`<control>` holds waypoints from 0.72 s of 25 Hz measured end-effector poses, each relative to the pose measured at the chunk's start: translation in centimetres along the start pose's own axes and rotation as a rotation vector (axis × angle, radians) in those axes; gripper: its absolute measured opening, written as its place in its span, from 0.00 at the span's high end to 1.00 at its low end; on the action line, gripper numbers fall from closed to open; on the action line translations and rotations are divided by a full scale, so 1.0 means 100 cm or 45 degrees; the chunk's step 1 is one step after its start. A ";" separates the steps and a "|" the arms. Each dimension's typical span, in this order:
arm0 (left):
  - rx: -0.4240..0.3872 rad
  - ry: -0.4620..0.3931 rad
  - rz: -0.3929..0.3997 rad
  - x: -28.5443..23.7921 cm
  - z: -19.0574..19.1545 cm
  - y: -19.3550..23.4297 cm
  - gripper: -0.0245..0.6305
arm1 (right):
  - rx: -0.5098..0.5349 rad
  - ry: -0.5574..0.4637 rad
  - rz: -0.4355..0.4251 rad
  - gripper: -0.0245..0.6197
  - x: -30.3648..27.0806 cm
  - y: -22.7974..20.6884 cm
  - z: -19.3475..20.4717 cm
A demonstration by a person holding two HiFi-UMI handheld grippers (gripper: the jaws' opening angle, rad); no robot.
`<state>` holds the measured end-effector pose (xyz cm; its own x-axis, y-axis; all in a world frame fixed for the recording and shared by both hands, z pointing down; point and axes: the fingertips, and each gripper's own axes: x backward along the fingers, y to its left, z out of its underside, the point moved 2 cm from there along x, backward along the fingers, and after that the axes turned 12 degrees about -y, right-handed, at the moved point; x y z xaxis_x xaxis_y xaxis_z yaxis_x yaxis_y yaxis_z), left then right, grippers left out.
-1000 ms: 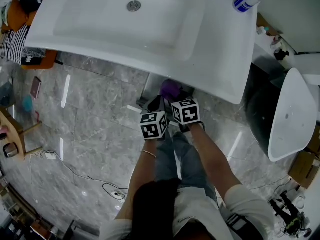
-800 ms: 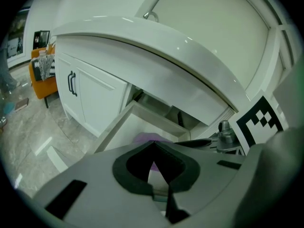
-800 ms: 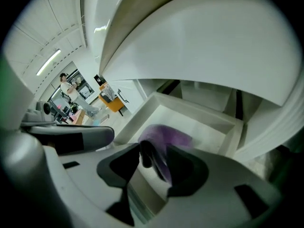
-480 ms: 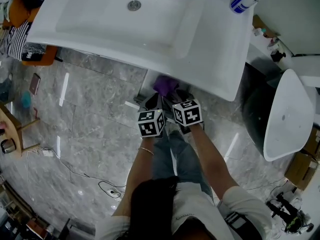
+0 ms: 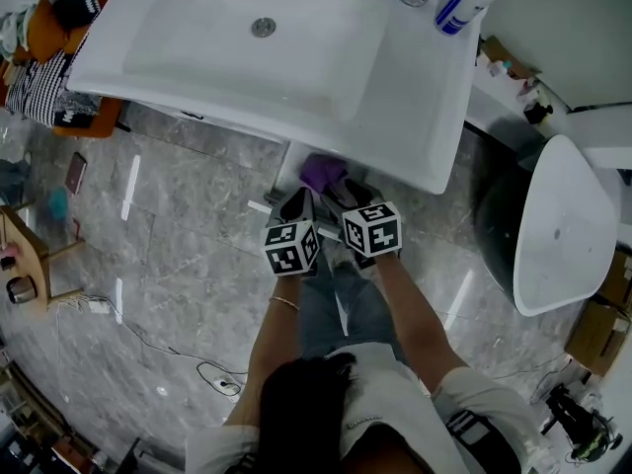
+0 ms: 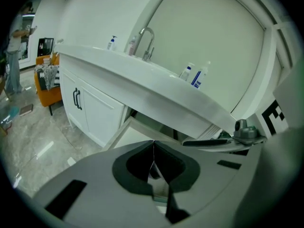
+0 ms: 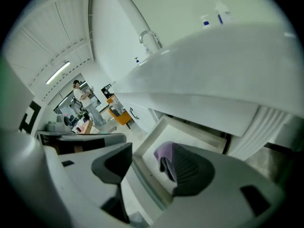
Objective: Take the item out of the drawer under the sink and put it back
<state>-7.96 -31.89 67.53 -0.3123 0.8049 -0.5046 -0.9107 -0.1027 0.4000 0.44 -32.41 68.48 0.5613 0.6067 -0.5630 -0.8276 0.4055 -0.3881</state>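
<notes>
The white drawer (image 5: 284, 174) under the sink (image 5: 296, 57) stands pulled out. A purple cloth item (image 5: 322, 172) lies inside it, and the right gripper view shows the same purple cloth (image 7: 162, 156) on the floor of the drawer (image 7: 151, 136), partly hidden behind one jaw. My right gripper (image 7: 150, 151) hovers just over the drawer's front with its jaws opening wide; no pad touches the cloth. My left gripper (image 6: 153, 148) is held beside it, jaws shut together on nothing. In the head view both grippers, left (image 5: 296, 207) and right (image 5: 342, 194), sit close together at the drawer's front.
Bottles (image 5: 456, 4) and a tap (image 6: 146, 41) stand at the back of the sink. Cabinet doors (image 6: 83, 106) with dark handles are left of the drawer. A white toilet (image 5: 563, 220) is to the right. An orange chair (image 5: 59, 28) and a floor cable (image 5: 148, 344) lie to the left.
The right gripper's jaws have spread apart and the purple cloth now lies free in the drawer. Both grippers have drawn back slightly from the drawer.
</notes>
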 end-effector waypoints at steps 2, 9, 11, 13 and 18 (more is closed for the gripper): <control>-0.009 -0.019 0.007 0.010 -0.007 -0.007 0.96 | 0.015 -0.014 -0.004 0.54 0.010 0.004 -0.008; -0.011 -0.057 0.003 0.034 -0.026 -0.024 0.96 | 0.077 -0.090 -0.016 0.65 0.040 0.022 -0.042; -0.027 -0.092 0.021 0.041 -0.038 -0.032 0.96 | 0.088 -0.151 0.005 0.71 0.052 0.027 -0.056; -0.040 -0.124 0.033 0.047 -0.051 -0.041 0.96 | 0.098 -0.224 0.042 0.81 0.066 0.029 -0.071; -0.060 -0.211 0.051 0.062 -0.078 -0.059 0.96 | 0.134 -0.327 0.072 0.86 0.092 0.036 -0.098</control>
<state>-6.60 -30.90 56.07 -0.3037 0.8844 -0.3544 -0.9113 -0.1611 0.3788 2.69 -32.08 54.73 0.5051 0.7784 -0.3728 -0.8613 0.4266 -0.2761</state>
